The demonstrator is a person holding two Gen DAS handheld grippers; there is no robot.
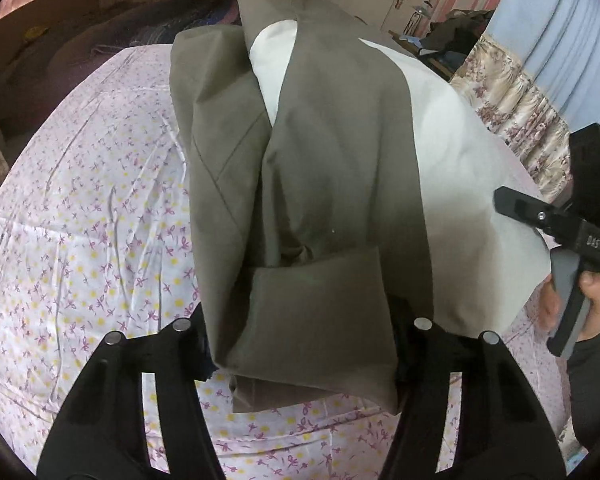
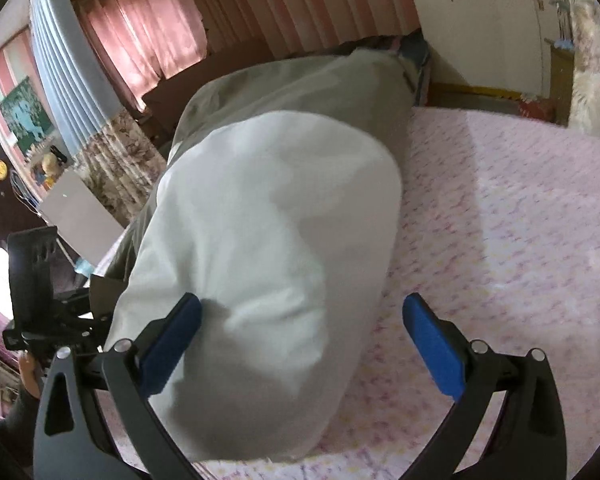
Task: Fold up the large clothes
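A large olive-grey garment (image 1: 332, 152) with a white lining (image 1: 460, 184) lies lengthwise on the flowered bed sheet (image 1: 80, 220). Its folded near end sits between the black fingers of my left gripper (image 1: 302, 320), which press on it from both sides; the pads are hidden by the cloth. In the right wrist view the white lining (image 2: 268, 240) bulges up close. My right gripper (image 2: 302, 300) stands open around its near end: the left blue pad (image 2: 172, 344) touches the cloth, the right blue pad (image 2: 432, 348) is apart from it. A hand (image 1: 592, 292) holds that right tool.
A dark blanket (image 1: 100, 40) lies at the head of the bed. Flowered curtains (image 1: 520, 100) and a heap of dark clothes (image 1: 456, 28) are beyond the bed's far right side. A white decorated wardrobe (image 2: 492, 20) stands past the bed. Pink sheet (image 2: 520, 220) spreads right of the garment.
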